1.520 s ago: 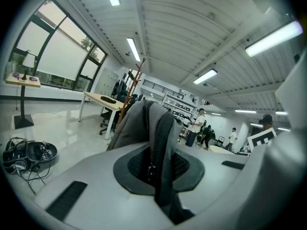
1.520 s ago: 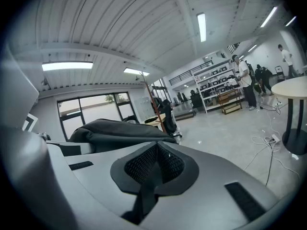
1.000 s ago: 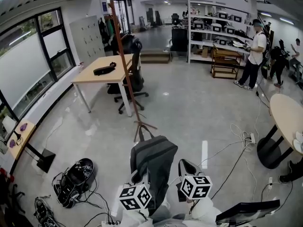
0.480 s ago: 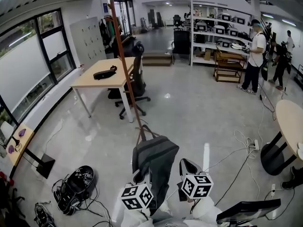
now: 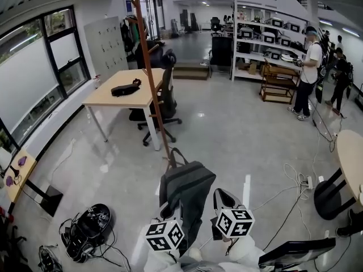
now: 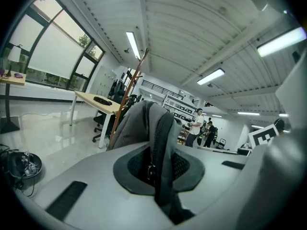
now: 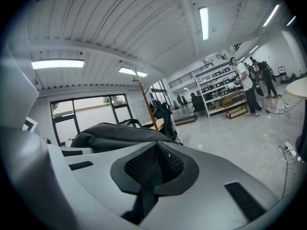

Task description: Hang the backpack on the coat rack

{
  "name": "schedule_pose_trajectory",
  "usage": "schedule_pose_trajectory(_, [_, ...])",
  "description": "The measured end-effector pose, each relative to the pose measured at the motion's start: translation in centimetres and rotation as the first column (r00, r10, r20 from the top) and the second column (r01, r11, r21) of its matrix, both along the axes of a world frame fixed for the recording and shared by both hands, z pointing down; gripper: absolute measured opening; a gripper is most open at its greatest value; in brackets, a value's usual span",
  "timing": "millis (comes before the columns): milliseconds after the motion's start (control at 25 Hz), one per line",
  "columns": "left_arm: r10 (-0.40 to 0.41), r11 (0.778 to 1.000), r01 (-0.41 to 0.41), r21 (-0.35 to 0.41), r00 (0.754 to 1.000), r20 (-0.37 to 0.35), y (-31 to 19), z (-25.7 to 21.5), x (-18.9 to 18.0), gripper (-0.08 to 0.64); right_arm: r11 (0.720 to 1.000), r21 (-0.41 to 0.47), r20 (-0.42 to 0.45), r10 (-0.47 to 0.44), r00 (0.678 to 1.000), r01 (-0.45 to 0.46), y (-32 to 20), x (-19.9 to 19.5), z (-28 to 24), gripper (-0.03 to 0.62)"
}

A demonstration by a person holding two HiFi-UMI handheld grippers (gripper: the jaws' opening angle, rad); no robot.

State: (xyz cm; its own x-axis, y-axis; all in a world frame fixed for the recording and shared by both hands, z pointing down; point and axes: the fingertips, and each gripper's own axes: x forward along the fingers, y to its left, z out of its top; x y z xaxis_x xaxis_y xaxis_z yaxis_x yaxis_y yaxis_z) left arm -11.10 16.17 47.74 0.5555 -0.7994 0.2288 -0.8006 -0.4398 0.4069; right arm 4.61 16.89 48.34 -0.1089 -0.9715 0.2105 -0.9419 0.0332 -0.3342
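My L gripper [image 6: 157, 163] clamped on backpack [image 5: 187, 187] strap, R gripper [image 7: 154, 169] clamped on a strap too, pack held up between both, coat rack [image 5: 152, 78] near, ahead.

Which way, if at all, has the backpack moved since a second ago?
Yes. In the head view the backpack has come nearer the coat rack: its top handle now covers the rack's feet, which showed above it earlier.
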Motion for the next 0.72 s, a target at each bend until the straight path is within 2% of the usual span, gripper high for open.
schedule_pose_trajectory(320, [0.017,1.000,-0.017,-0.009,1.000,0.016,-4.1,0.4,-0.4,0.023,1.000,-0.025,0.024,0.004,1.000,-0.004,-4.7,-0.7,1.3,0.012])
schedule_pose_trajectory(720, [0.053,0.998,-0.053,-0.032,0.999,0.002,-7.2,1.5,0.4,0.023,0.999,-0.037,-0.009,0.003,1.000,-0.004,-8.1,-0.2,1.2,0.012])
